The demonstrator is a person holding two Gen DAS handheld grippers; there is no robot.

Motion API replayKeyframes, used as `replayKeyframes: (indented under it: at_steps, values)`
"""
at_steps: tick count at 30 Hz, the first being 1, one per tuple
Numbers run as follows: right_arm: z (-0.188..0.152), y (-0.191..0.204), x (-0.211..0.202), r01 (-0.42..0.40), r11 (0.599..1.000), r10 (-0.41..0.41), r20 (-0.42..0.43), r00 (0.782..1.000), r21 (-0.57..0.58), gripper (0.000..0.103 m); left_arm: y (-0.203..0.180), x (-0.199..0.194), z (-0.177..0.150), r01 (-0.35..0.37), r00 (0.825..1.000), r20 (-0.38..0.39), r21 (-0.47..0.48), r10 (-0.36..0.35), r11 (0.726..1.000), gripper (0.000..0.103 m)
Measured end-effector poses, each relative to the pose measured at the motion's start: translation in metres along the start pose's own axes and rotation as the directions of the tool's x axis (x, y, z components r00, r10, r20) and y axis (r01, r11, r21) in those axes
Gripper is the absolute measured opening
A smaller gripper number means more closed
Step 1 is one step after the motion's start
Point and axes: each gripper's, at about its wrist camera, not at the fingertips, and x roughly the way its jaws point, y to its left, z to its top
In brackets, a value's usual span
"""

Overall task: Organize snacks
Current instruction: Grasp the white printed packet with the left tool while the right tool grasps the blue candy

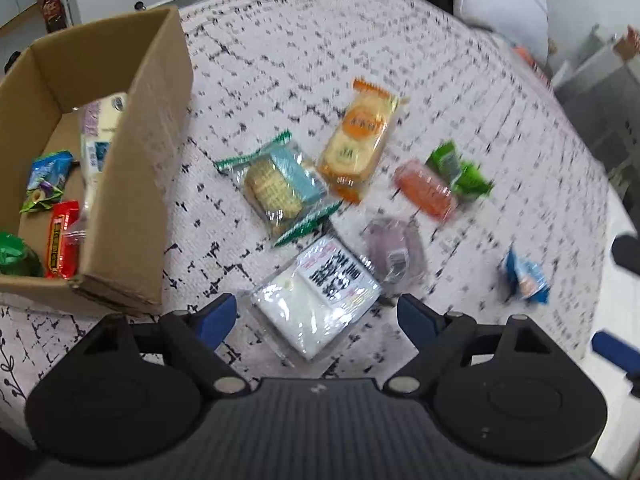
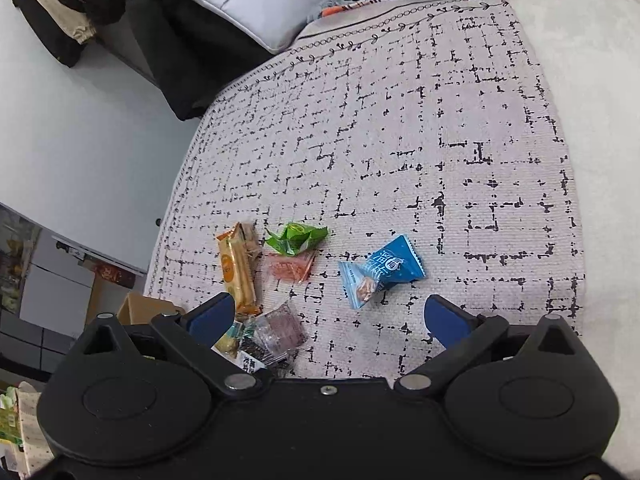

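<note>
Left tongs (image 1: pixel 316 314) spread apart over white rice cake packet (image 1: pixel 316 300); right tongs (image 2: pixel 328 316) likewise apart, empty, near blue plum candy (image 2: pixel 380 270). Pinch packet sides squarely, then carry to cardboard box (image 1: pixel 132 184).

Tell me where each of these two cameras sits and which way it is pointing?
Left wrist: sits on the left gripper, looking down at the white packet and cardboard box; its open blue fingers show.
Right wrist: sits on the right gripper, looking down at the blue packet on the patterned cloth; its open fingers show.
Shared: the blue packet, orange biscuit pack and cloth.
</note>
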Motion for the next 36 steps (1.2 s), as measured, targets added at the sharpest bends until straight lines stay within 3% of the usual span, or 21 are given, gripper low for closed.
replayKeyframes:
  at_steps: [12, 17, 19, 22, 29, 36]
  values:
    - [0.008, -0.003, 0.024, 0.054, 0.998, -0.054, -0.025, 0.998, 0.011, 0.102, -0.001, 0.028, 0.000, -0.051, 0.999, 0.001, 0.041, 0.051, 0.998, 0.088]
    - [0.012, -0.010, 0.032, 0.082, 0.996, -0.081, -0.036, 0.996, 0.042, 0.099, -0.001, 0.027, 0.003, -0.054, 0.999, 0.011, 0.035, 0.053, 0.998, 0.076]
    - [0.012, -0.010, 0.036, 0.090, 0.995, -0.089, -0.043, 0.995, 0.035, 0.099, 0.001, 0.025, 0.005, -0.048, 0.999, 0.013, 0.025, 0.047, 0.999, 0.058]
    - [0.010, -0.005, 0.040, 0.100, 0.995, -0.100, -0.046, 0.994, 0.007, 0.099, 0.004, 0.022, 0.009, -0.029, 1.000, 0.005, -0.003, 0.029, 1.000, 0.052]
    - [0.014, 0.005, 0.049, 0.187, 0.978, -0.191, -0.027, 0.981, -0.094, 0.099, 0.014, 0.018, 0.012, -0.009, 1.000, 0.002, -0.052, 0.009, 0.999, 0.051]
    - [0.016, 0.023, 0.069, 0.219, 0.944, -0.235, -0.036, 0.971, -0.248, 0.100, 0.016, -0.001, 0.017, 0.000, 1.000, 0.022, -0.054, 0.001, 0.999, 0.051]
